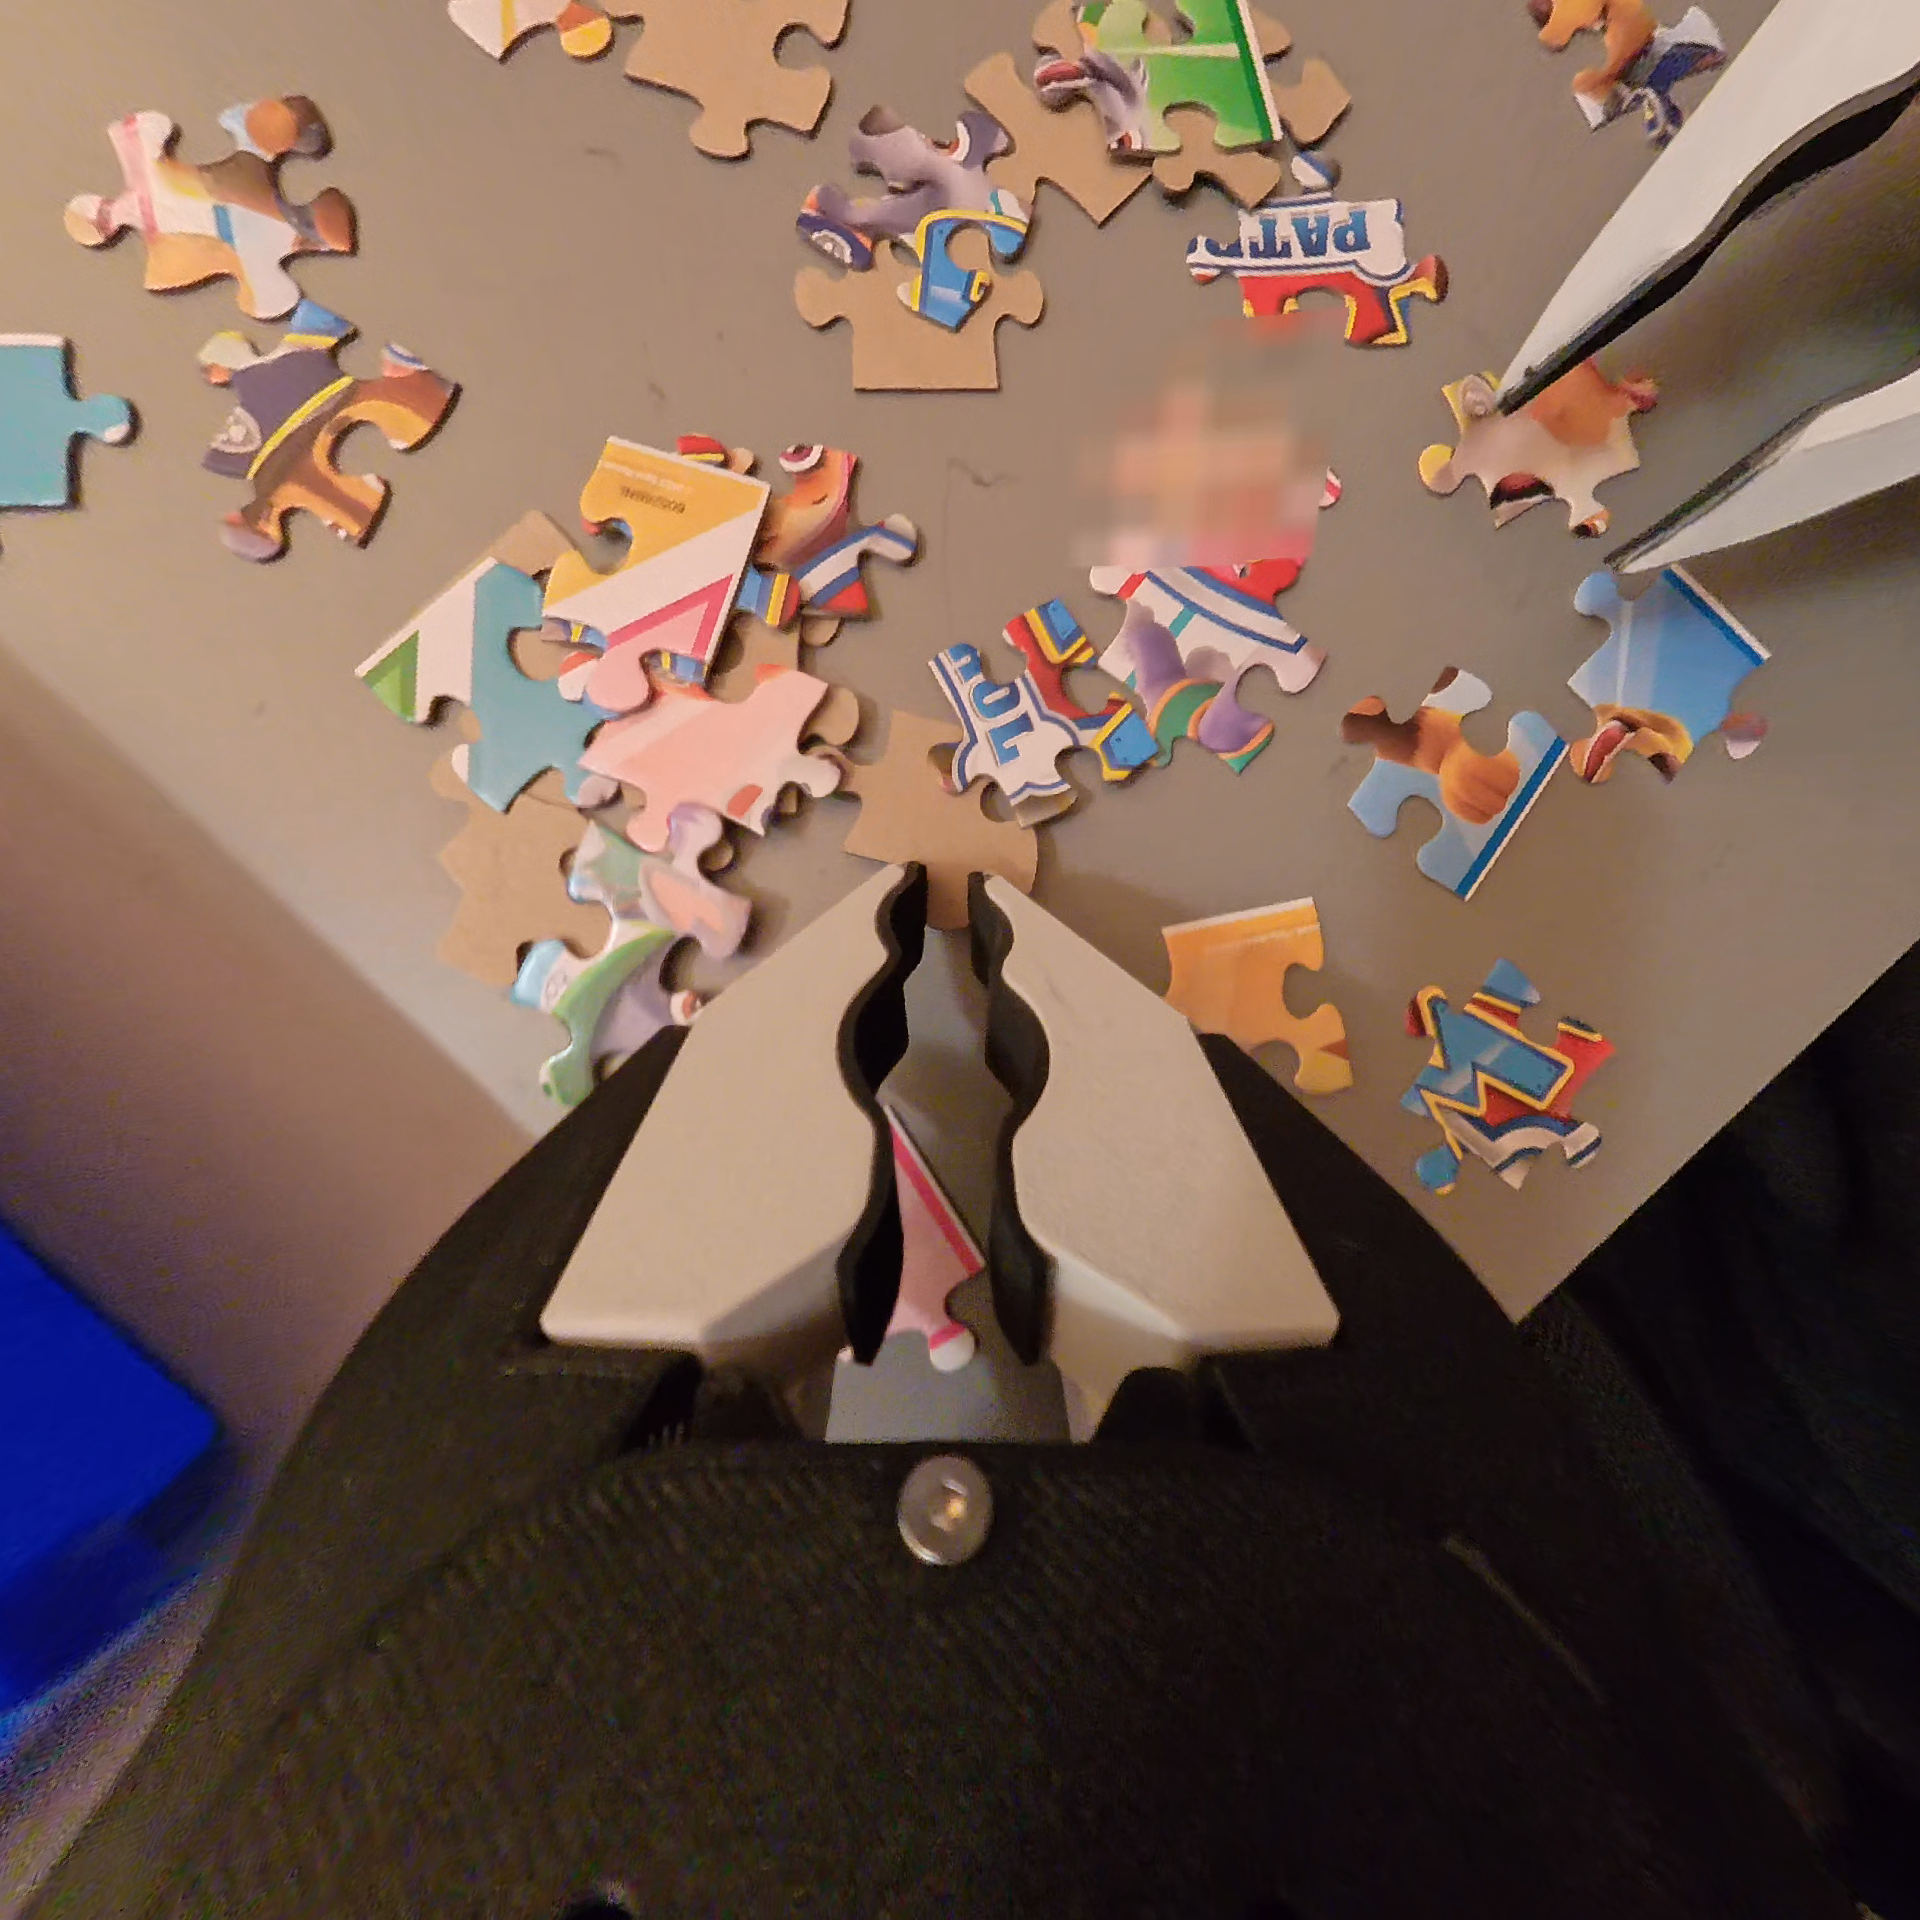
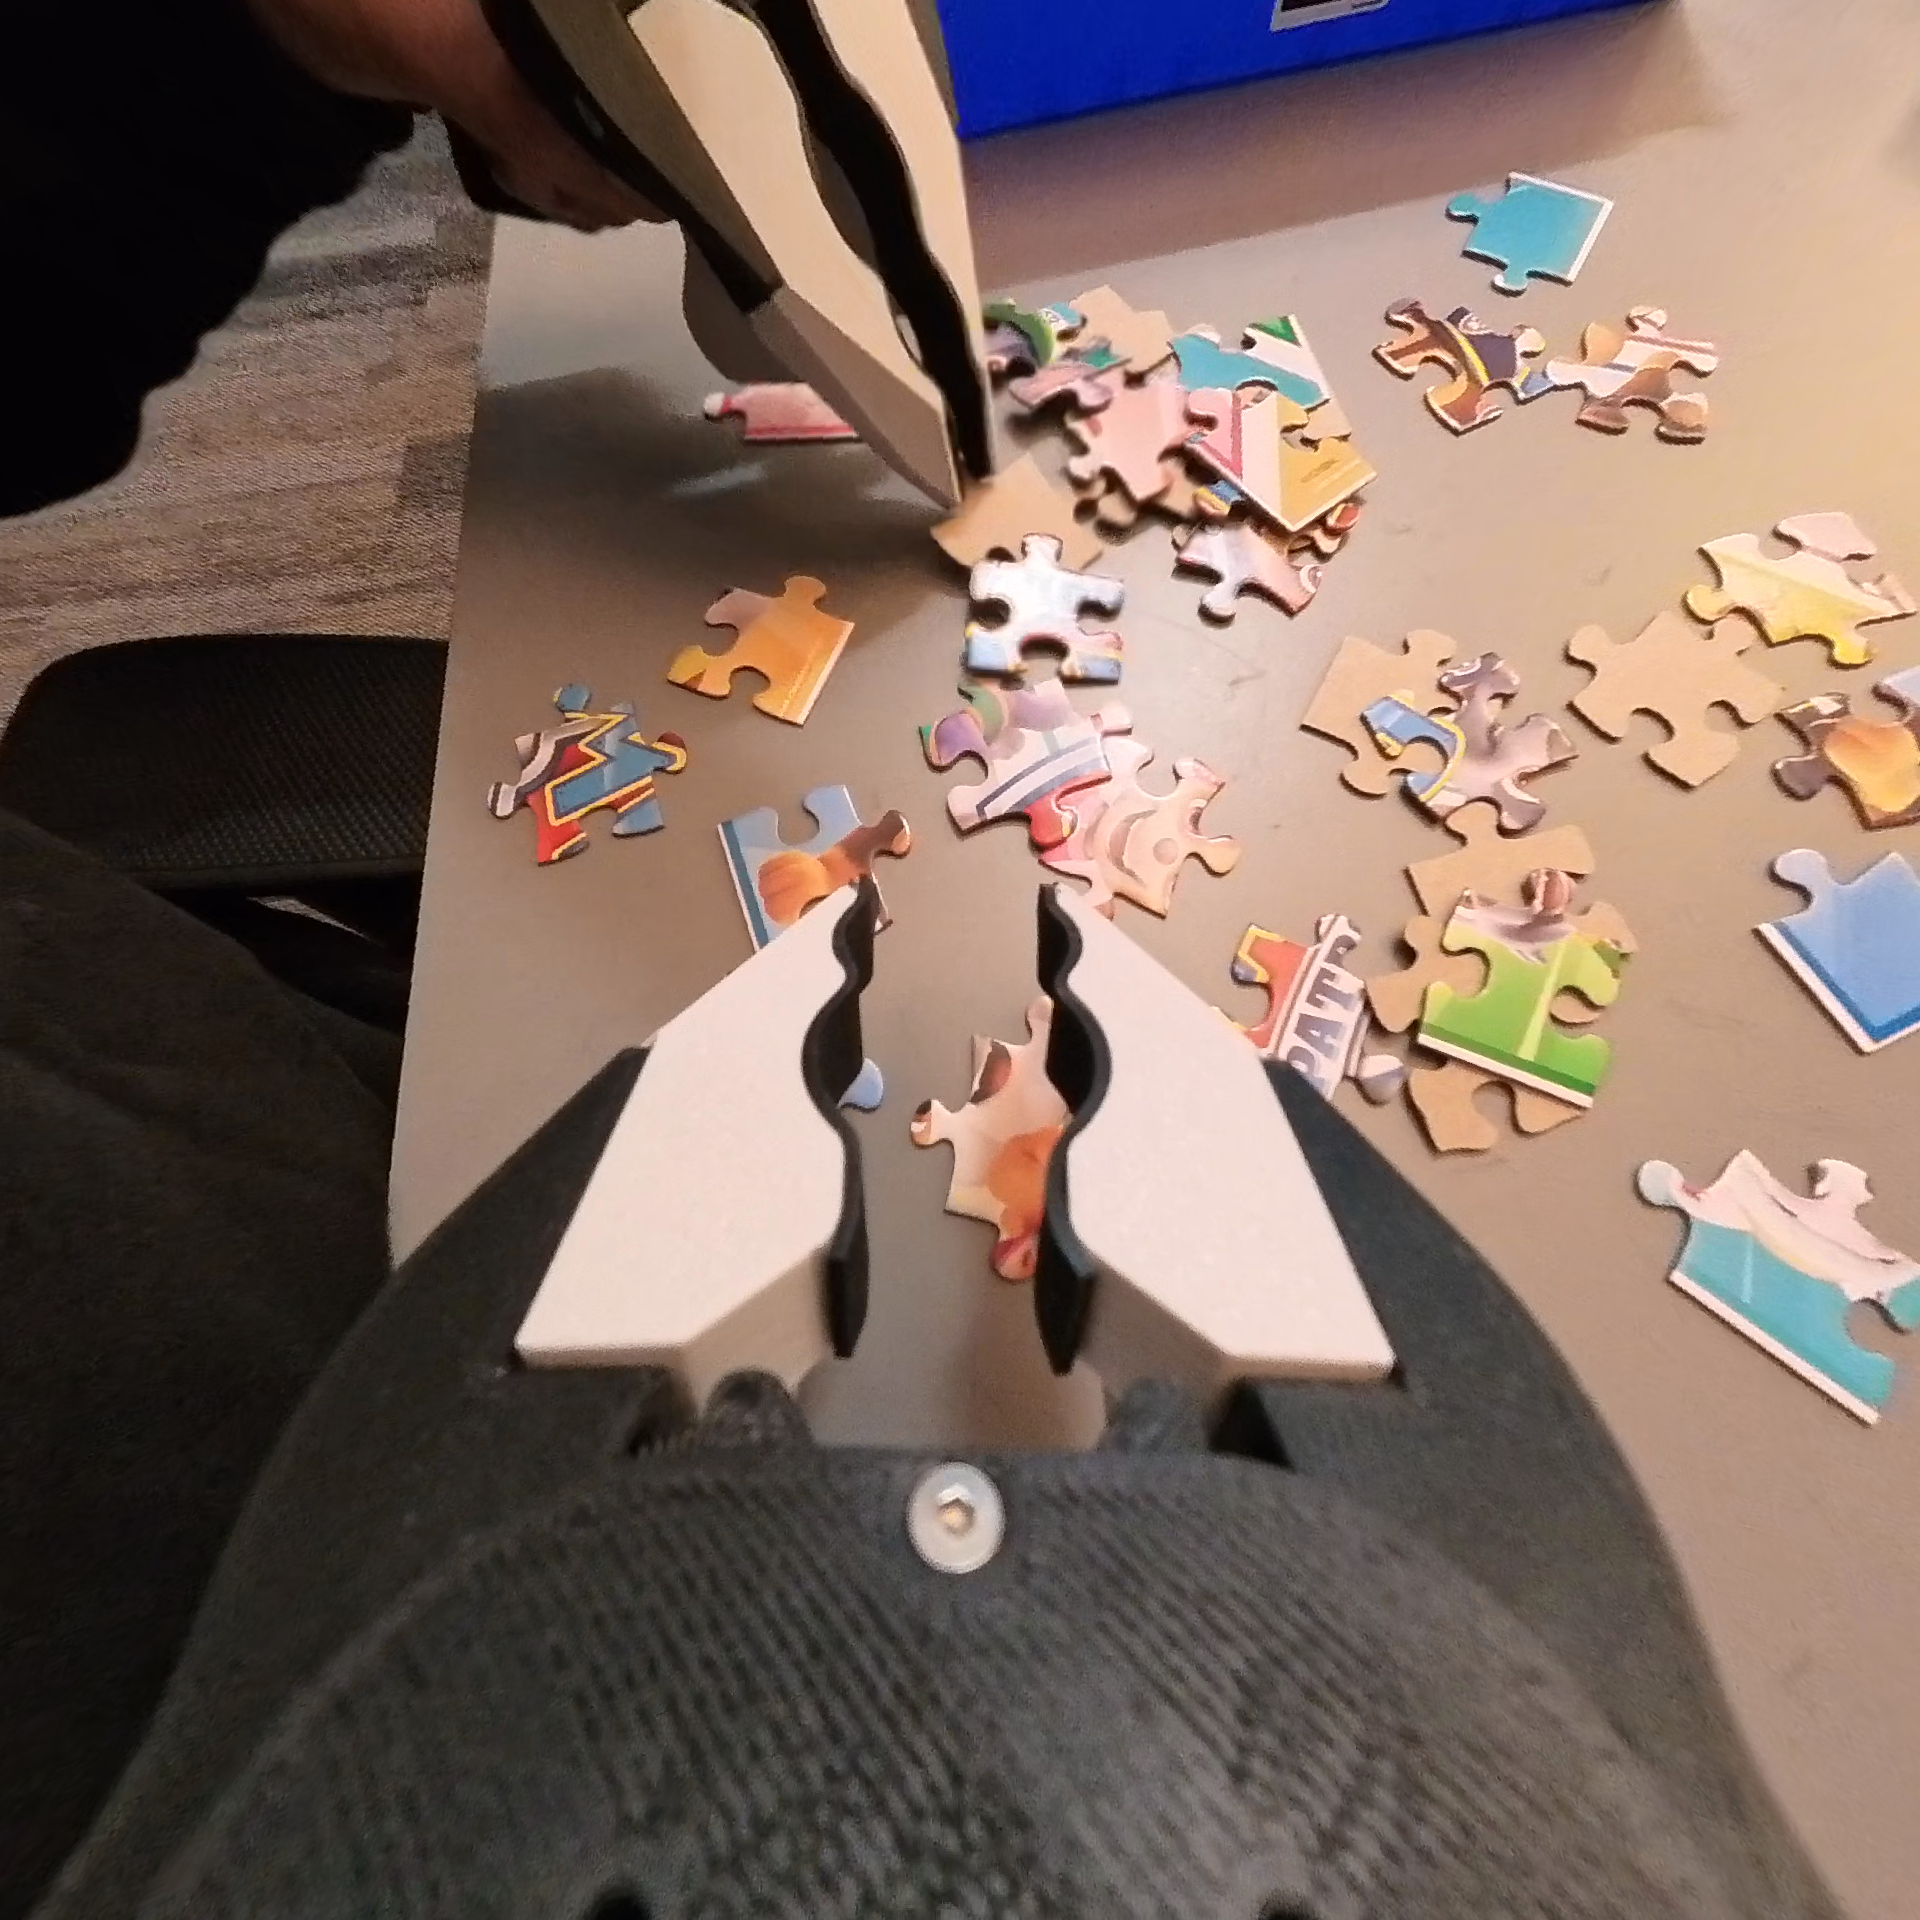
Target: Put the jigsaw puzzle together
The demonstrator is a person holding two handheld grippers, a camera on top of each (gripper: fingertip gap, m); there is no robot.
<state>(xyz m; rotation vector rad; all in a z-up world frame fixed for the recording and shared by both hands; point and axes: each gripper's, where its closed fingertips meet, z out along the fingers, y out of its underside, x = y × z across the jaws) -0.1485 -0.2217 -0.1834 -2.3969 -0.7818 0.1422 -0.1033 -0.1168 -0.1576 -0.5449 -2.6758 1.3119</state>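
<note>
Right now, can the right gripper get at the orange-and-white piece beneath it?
Probably yes: the right gripper is open just above the orange-and-white piece, which lies alone, uncovered; the left gripper is away at a brown piece.

free: bare table [image 2: 582,520] near edge | blocked: piled puzzle pieces [image 1: 665,665] centre

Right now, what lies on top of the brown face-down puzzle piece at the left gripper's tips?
A blue-and-white lettered piece overlaps the far edge of the brown piece; that covered edge and its printed face are hidden.
</note>
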